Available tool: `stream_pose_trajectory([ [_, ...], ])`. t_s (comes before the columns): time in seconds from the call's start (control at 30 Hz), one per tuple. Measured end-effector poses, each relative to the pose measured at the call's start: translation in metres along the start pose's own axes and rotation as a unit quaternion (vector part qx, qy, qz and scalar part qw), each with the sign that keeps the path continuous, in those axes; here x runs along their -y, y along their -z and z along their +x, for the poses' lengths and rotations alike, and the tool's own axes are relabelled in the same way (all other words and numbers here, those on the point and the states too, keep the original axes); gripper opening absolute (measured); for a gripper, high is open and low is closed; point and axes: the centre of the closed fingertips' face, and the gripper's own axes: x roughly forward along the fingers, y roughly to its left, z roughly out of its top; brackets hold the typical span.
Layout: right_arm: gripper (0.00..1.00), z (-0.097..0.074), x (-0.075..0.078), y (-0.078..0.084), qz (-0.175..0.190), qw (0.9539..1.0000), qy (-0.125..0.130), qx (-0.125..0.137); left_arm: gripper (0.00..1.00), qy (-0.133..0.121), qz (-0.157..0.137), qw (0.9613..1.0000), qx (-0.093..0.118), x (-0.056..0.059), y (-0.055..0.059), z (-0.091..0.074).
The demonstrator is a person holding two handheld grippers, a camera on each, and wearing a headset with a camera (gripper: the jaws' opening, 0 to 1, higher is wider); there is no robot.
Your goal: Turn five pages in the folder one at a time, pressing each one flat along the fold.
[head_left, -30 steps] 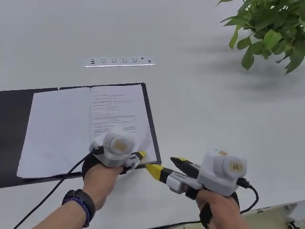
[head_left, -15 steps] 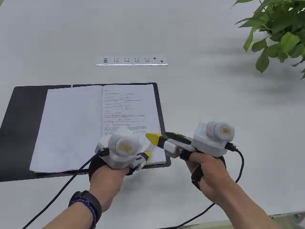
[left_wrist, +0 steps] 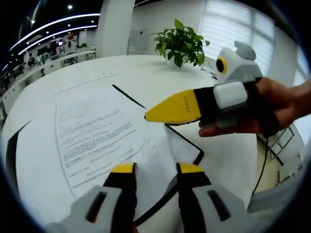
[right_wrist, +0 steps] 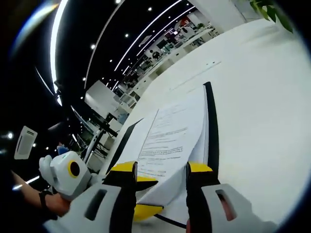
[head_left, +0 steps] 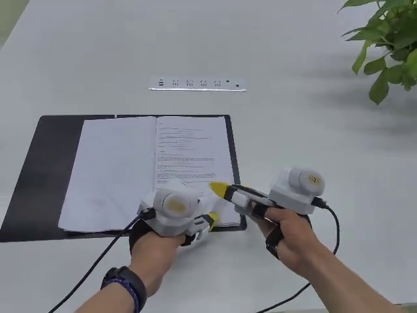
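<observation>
At the near right corner of the open folder, the right tool points leftward, its jaws apart with the corner of the printed page rising between them, not yet pinched. The left tool sits just beside it at the page's near edge, jaws also parted, holding nothing. The fold runs away from the person, left of both tools, so the turn would likely sweep leftward across it. The white counter looks smooth, with a power strip beyond the folder and a plant well apart to the right
</observation>
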Motion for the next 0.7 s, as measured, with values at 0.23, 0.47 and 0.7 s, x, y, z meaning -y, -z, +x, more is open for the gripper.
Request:
stream_pose_trajectory([
  [0.23, 0.24, -0.002, -0.004, 0.0, 0.008, 0.9999, -0.004, 0.012, 0.42, 0.008, -0.007, 0.9998, -0.017, 0.002, 0.001, -0.009],
  [0.47, 0.05, -0.008, -0.005, 0.005, 0.019, 0.9996, 0.005, 0.019, 0.51, 0.017, 0.019, 0.9992, -0.031, 0.014, 0.004, -0.03],
  [0.7, 0.0, -0.009, -0.008, 0.006, 0.044, 0.9986, 0.012, 0.027, 0.56, 0.009, 0.027, 0.9989, -0.039, 0.011, 0.015, -0.055],
])
